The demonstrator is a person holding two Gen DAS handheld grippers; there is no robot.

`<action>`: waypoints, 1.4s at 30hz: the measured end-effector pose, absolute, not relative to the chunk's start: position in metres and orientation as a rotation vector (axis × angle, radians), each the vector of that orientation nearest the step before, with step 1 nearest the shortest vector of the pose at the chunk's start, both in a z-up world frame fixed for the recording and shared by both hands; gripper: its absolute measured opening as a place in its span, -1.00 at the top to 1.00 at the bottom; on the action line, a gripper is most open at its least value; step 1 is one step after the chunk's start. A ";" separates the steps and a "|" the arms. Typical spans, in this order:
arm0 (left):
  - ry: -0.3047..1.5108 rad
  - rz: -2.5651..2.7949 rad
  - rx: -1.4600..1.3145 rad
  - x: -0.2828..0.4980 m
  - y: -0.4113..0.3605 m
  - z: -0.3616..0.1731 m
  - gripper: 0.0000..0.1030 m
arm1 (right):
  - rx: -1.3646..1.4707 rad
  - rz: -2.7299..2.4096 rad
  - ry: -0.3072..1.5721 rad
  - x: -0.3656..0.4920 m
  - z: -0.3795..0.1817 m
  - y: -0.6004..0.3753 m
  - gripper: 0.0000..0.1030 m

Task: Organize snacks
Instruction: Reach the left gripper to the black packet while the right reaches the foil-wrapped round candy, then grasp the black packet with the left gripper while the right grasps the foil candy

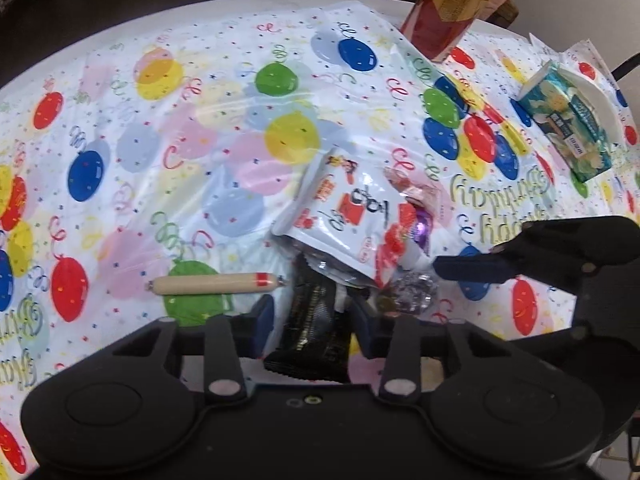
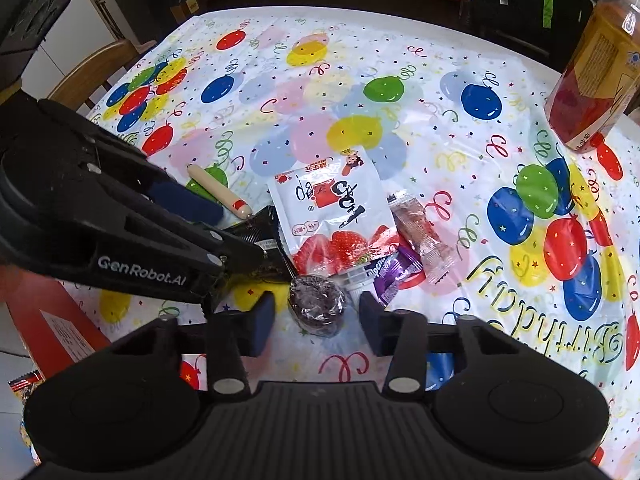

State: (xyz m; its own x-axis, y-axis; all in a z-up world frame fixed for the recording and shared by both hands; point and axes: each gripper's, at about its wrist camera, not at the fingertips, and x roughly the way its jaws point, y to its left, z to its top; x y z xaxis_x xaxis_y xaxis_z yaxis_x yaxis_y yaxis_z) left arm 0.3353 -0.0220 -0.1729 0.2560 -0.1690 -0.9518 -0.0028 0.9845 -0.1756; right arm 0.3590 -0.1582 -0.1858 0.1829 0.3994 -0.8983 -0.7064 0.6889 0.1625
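In the left wrist view, the left gripper [image 1: 314, 322] has its fingers apart on either side of a black packet [image 1: 312, 332] that lies on the balloon-print tablecloth [image 1: 192, 128]; whether the pads touch it is hard to tell. A white strawberry snack bag [image 1: 344, 216] overlaps the packet's far end, and a wrapped sausage stick [image 1: 216, 283] lies just to the left. A teal box [image 1: 568, 120] sits far right, a red and yellow carton [image 1: 444, 12] at the far edge. In the right wrist view, the right gripper [image 2: 318, 322] is spread wide around a round dark cake in clear wrap [image 2: 316, 306], not clamped. Just beyond lie the strawberry bag, a purple candy wrapper [image 2: 394, 272] and a clear-wrapped reddish snack [image 2: 420, 228] to the right.
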 end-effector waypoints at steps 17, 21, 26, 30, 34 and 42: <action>1.272 -0.091 -0.188 0.323 -0.021 -0.156 0.60 | -0.258 0.775 1.117 0.342 -0.167 -0.177 0.47; 1.247 -0.093 -0.202 0.315 -0.017 -0.142 0.60 | -0.240 0.778 1.097 0.334 -0.152 -0.186 0.47; 1.217 -0.106 -0.195 0.303 -0.016 -0.123 0.60 | -0.226 0.775 1.069 0.320 -0.129 -0.196 0.47; 1.194 -0.117 -0.183 0.290 -0.017 -0.107 0.60 | -0.213 0.770 1.049 0.307 -0.111 -0.204 0.47; 1.177 -0.128 -0.174 0.277 -0.016 -0.092 0.61 | -0.196 0.768 1.035 0.294 -0.094 -0.211 0.47; 1.137 -0.164 -0.148 0.243 -0.014 -0.063 0.63 | -0.184 0.767 0.998 0.261 -0.064 -0.219 0.47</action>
